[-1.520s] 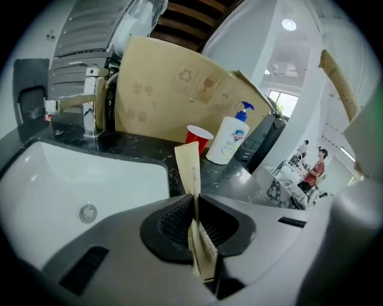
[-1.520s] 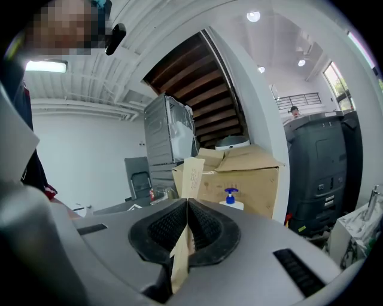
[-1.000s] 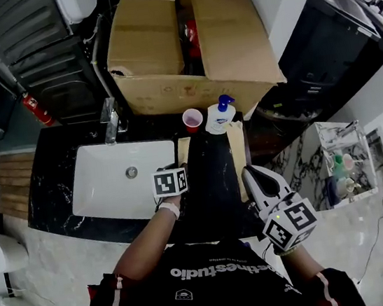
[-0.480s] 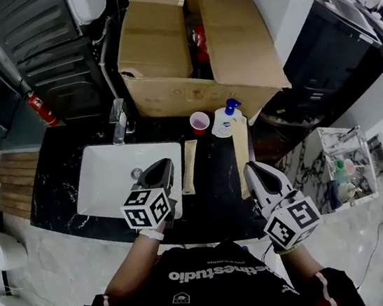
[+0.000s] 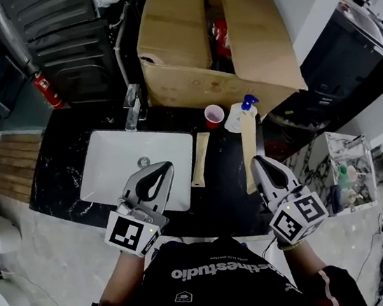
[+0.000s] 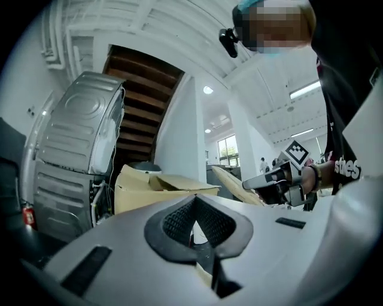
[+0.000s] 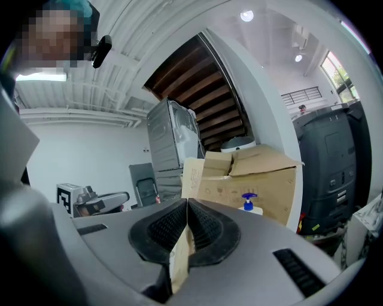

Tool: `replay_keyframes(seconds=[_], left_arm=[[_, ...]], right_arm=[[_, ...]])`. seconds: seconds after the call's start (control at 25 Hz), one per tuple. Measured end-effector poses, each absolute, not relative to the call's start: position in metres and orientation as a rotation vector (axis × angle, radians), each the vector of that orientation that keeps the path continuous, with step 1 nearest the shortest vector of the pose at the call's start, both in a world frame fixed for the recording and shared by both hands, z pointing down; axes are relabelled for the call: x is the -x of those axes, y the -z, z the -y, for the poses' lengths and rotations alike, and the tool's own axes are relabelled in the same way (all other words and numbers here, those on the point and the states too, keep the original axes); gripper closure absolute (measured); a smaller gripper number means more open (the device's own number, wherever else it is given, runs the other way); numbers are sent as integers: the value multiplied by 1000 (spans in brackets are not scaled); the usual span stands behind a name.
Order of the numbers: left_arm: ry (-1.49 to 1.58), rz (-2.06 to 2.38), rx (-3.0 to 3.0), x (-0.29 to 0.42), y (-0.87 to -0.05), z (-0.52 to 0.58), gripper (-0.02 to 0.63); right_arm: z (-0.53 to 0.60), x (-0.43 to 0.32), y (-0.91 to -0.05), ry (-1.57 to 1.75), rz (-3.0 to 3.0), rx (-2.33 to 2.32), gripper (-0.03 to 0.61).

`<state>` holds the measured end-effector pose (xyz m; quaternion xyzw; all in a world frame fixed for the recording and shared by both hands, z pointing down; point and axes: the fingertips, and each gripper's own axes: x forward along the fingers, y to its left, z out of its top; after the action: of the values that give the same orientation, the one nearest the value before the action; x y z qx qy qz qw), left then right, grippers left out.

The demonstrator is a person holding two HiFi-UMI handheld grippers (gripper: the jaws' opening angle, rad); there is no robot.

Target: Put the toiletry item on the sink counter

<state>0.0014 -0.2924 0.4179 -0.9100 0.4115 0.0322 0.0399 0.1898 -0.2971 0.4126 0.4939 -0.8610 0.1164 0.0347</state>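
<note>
Tan carton job: with right gripper clamped on toiletry box just right of sink, lower flat onto counter, release only once seated, leave shut, empty left gripper over sink's near edge.

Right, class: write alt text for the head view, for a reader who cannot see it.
The right gripper is shut on a long tan box over a black sink counter; the left gripper, shut and empty, hovers at the white sink. A second tan box lies on the counter.
</note>
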Motion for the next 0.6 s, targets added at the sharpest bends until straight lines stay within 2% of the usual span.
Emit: replay_keyframes(seconds=[0.32,0.6], left_arm=[[-74,-1264,2798,2,-419,272,601],[-23,-1291,2793,13,-427,263,601]], right_arm=[[330,-197,-487,-608,2496,-1564,538],[365,-203,-576,-959,2201,-1671,537]])
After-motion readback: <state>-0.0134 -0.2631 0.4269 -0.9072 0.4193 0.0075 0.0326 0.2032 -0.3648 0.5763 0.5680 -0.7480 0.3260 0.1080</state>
